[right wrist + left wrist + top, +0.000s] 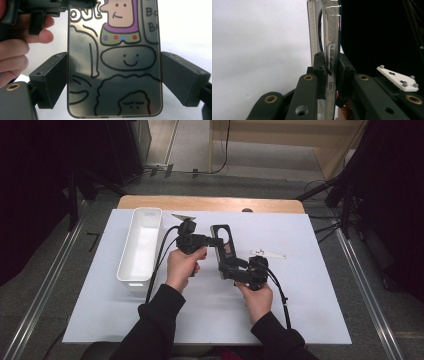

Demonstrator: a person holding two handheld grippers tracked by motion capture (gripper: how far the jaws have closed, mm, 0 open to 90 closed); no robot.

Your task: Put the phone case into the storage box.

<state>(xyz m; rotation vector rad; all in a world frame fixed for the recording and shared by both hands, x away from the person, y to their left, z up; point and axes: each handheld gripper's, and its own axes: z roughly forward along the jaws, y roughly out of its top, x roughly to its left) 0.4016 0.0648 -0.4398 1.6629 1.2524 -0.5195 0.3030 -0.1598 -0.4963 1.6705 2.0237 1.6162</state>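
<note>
A dark phone case (223,245) with cartoon drawings is held above the white sheet between both grippers. My left gripper (214,240) comes in from the left and is shut on the case's thin edge; in the left gripper view its pads (320,66) pinch the clear rim of the case (331,30). From below, my right gripper (231,267) spans the case's width. The right gripper view has the case (113,62) face-on, with that gripper (113,77) pressing one pad on each long side.
A long white tray (142,242) stands at the left of the white sheet (210,320) that covers the wooden table (210,202). The person's left hand (15,50) is close beside the case. Cables trail from both grippers toward the front edge.
</note>
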